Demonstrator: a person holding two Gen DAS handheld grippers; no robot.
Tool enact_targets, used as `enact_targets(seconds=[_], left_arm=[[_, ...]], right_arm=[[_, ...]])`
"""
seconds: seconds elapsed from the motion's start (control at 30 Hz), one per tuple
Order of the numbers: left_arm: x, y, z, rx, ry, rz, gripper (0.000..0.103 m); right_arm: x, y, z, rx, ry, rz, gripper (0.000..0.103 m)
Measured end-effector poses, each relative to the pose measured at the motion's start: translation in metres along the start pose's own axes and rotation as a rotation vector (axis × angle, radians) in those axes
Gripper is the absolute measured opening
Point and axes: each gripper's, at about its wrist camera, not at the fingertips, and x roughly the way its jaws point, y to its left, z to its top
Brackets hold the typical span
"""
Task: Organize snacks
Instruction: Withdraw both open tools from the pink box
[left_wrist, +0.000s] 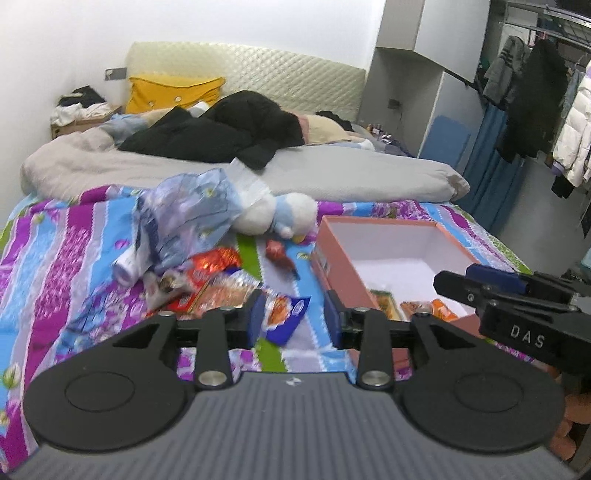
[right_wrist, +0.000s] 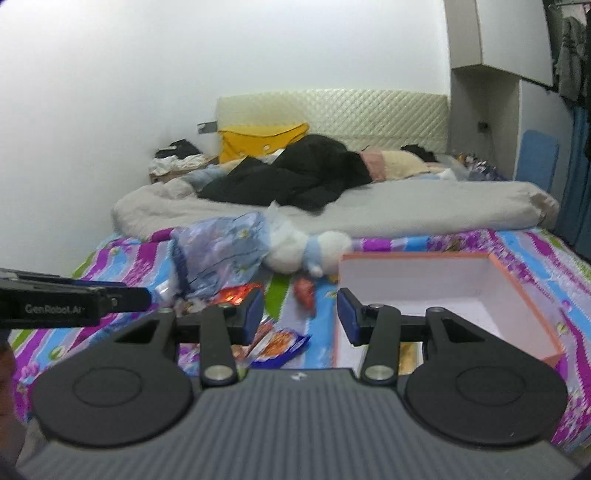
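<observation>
My left gripper (left_wrist: 295, 314) hangs with jaws spread and nothing between them, above the blue-edged snack packet (left_wrist: 282, 317) on the bed (left_wrist: 66, 236). My right gripper (right_wrist: 300, 314) is likewise spread and empty, near the open box (right_wrist: 517, 291) on the right. More packets (left_wrist: 218, 280) lie left of it. I judge these foil packets light, crinkly and slippery, contents crushable; pinch a sealed edge, not the middle.

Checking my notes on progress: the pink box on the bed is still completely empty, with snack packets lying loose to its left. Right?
Not quite. The pink box already holds a few snack packets at its near end, as the left wrist view shows. Loose packets do lie to its left.
</observation>
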Motion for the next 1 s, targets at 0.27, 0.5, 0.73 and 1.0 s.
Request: enact_targets(seconds=[0.27,0.5,0.73,1.0], left_arm=[[-0.011,0.01,-0.036,-0.025,0.016,0.025,0.046],[-0.016,0.022,-0.064,-0.078,0.036,0.04,0.048],[-0.016,0.033,-0.083,-0.136,0.041,0.046,0.048],[-0.008,0.052,-0.102,-0.201,0.026,0.037,0.048]], right_arm=[[-0.009,0.019,-0.033,-0.011,0.03,0.038,0.047],[-0.008,0.029,-0.055,-0.022,0.067,0.087,0.047],[-0.007,0.034,-0.069,-0.046,0.102,0.129,0.056],[-0.003,0.034,-0.084,-0.028,0.097,0.163,0.082]])
